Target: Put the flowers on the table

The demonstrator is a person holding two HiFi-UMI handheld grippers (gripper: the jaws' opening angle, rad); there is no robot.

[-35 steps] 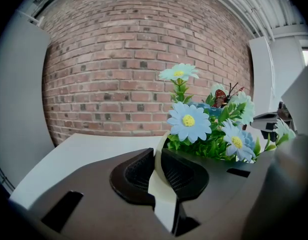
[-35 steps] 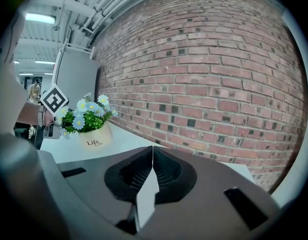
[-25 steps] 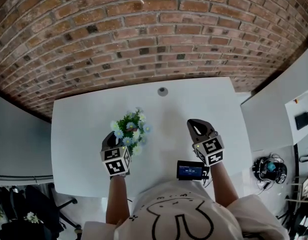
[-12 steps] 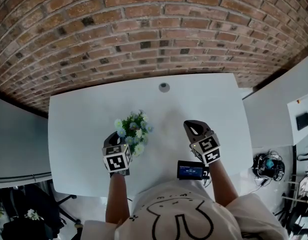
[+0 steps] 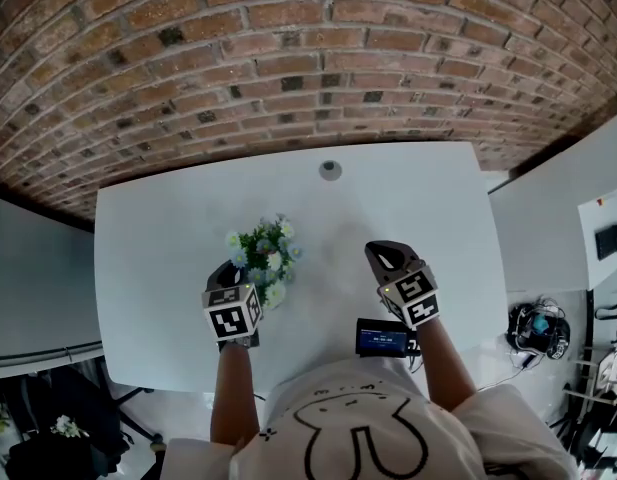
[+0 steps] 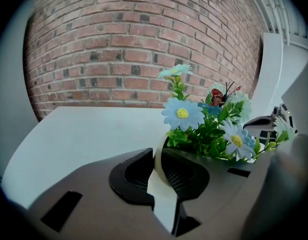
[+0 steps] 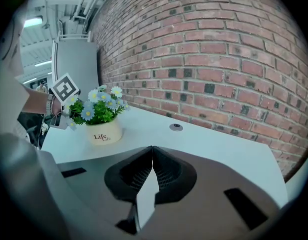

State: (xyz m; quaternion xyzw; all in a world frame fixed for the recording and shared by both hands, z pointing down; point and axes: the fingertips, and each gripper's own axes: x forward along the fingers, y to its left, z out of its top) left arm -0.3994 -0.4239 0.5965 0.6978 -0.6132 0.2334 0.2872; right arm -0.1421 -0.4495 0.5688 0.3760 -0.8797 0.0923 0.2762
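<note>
A cream pot of blue and white artificial flowers (image 5: 266,256) stands on the white table (image 5: 158,228), left of centre. My left gripper (image 5: 230,274) reaches it from the near side. In the left gripper view the pot's rim (image 6: 157,156) sits between the jaws of the left gripper (image 6: 159,176), which are opening slightly while the pads still touch it. My right gripper (image 5: 386,255) hovers to the right of the pot, apart from it, shut with nothing in it. The right gripper view shows the right gripper (image 7: 151,171) and, beyond it, the pot (image 7: 105,130) upright on the table.
A round grey grommet (image 5: 330,170) is set in the table near its far edge, in front of a brick wall (image 5: 288,58). A small device with a lit screen (image 5: 381,339) sits at the near edge by the right arm. White panels stand at both sides.
The head view has shifted a little, so the table sits higher in the picture. Pot and both grippers hold nearly the same places; the left gripper stays at the pot's rim.
</note>
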